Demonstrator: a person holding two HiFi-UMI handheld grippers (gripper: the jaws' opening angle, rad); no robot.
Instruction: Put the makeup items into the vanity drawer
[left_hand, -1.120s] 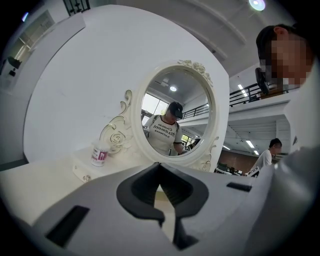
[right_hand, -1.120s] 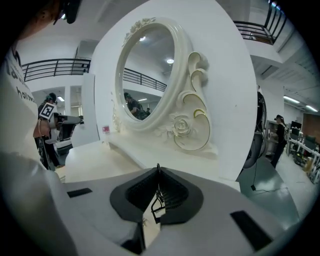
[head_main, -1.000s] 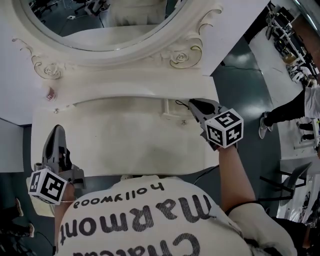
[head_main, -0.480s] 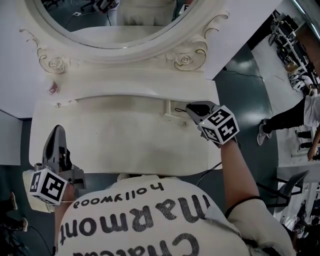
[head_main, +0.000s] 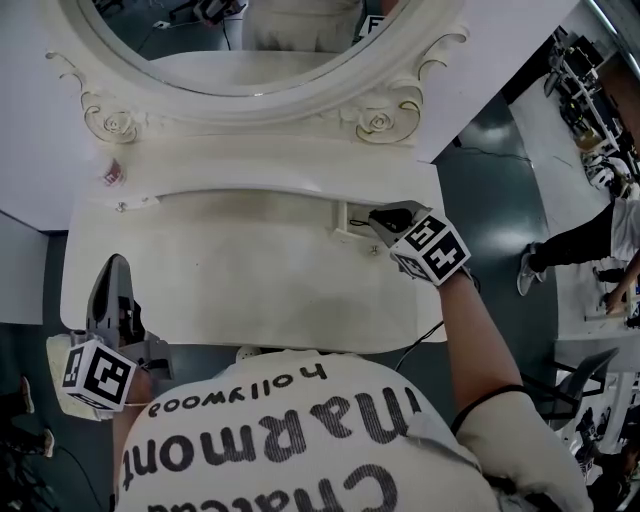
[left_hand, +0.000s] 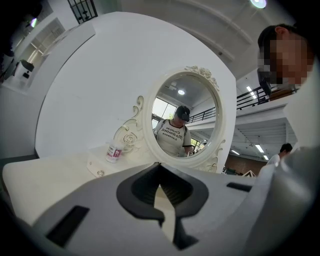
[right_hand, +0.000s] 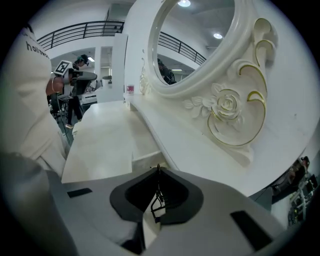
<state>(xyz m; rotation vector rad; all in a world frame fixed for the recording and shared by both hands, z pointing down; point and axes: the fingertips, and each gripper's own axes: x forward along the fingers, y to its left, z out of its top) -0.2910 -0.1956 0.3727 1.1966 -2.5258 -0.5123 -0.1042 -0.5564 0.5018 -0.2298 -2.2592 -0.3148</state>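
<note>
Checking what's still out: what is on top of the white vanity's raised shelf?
A small clear bottle with a pink label at its left end. The carved white mirror frame hides the shelf's back strip.

There is one oval mirror (head_main: 250, 50), with two carved roses (head_main: 378, 123) at its foot and one small bottle (head_main: 111, 173) to its left. Below the mirror are two claws: the left claw (head_main: 115, 264) and the right claw (head_main: 373, 215), which pinches one thin wire loop (right_hand: 156, 201).

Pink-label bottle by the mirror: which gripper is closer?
Left. The left gripper is at the tabletop's front left, straight out from the bottle. The right gripper is far off at the right end, jaws shut on a wire loop.
</note>
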